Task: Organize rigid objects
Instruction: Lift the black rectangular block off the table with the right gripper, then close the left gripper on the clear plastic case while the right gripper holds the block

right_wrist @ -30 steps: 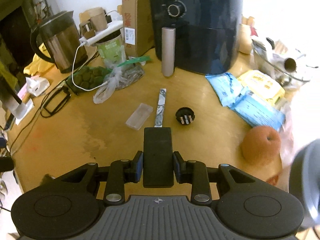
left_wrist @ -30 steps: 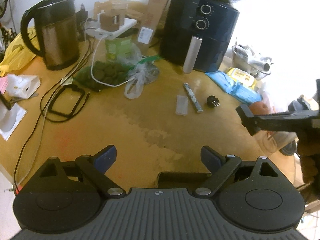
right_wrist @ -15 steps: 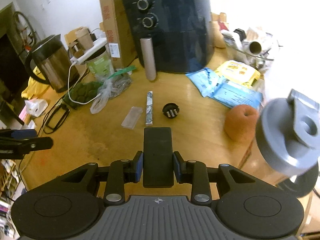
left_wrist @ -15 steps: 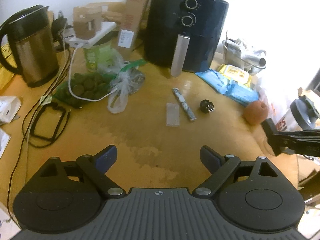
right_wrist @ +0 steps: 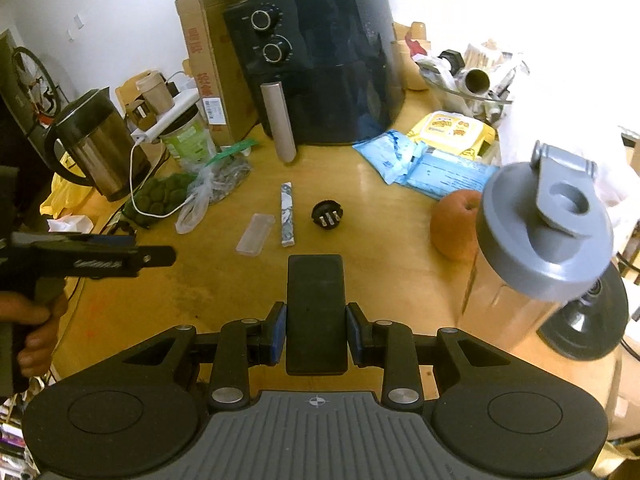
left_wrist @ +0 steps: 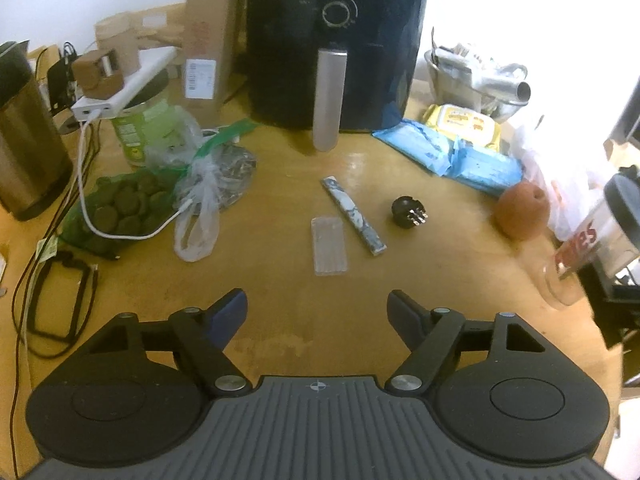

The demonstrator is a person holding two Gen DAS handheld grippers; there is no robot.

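Observation:
My right gripper (right_wrist: 316, 332) is shut on a flat black rectangular block (right_wrist: 316, 304), held above the wooden table's near edge. My left gripper (left_wrist: 317, 312) is open and empty over the table; it also shows in the right wrist view (right_wrist: 132, 260) at the left. On the table lie a clear plastic case (left_wrist: 329, 245) (right_wrist: 256, 234), a marbled stick (left_wrist: 353, 215) (right_wrist: 288, 214) and a black round plug (left_wrist: 409, 213) (right_wrist: 327, 215), close together ahead of both grippers.
A black air fryer (left_wrist: 336, 40) (right_wrist: 320, 60) stands at the back. A kettle (right_wrist: 96, 144), a green tub (left_wrist: 140, 132), bags and a white cable (left_wrist: 132, 228) crowd the left. Blue packets (left_wrist: 452, 156), an orange fruit (left_wrist: 520, 216) and a grey-lidded shaker bottle (right_wrist: 540, 236) are at the right.
Both grippers have pulled back and swung. The left view has turned right, centring the small items. The right gripper has risen and the shaker bottle has come into view beside it. It still holds the block.

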